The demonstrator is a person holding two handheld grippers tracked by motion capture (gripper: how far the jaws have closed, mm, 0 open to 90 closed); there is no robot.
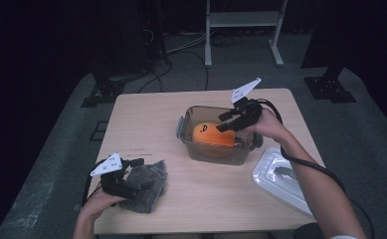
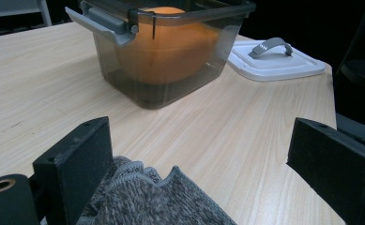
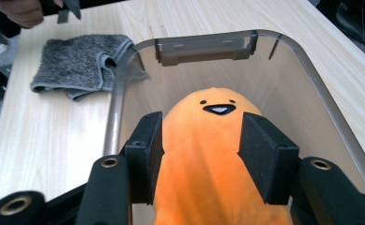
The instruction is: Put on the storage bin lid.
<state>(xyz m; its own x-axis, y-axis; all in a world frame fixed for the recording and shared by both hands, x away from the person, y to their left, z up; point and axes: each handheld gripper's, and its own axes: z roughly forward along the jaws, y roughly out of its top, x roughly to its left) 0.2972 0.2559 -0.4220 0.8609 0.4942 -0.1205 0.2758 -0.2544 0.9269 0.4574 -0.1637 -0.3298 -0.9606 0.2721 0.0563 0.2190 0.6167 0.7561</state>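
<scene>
**High view: orange plush toy in grey tub, right claw over it**

Right claw [image 1: 229, 121] over the open smoked-plastic storage tub [image 1: 196, 145] near mid-worktop, tipped down toward the orange plush toy [image 1: 212, 134] inside. Seen in the right gripper view: both black pads [image 3: 148, 147] flanking the plush [image 3: 208, 154], jaws part-way apart, just beside the fabric, not visibly pinching it; toy's small face turned toward the tub's far latch [image 3: 203, 50]. Left claw [image 1: 136, 174] low at the near-left corner of the wooden worktop [image 1: 146, 124], jaws wide apart over the folded grey knitted cloth [image 1: 148, 186], one pad against its edge. White lid [image 1: 280, 177] with handle lying flat, right of the tub.
</scene>
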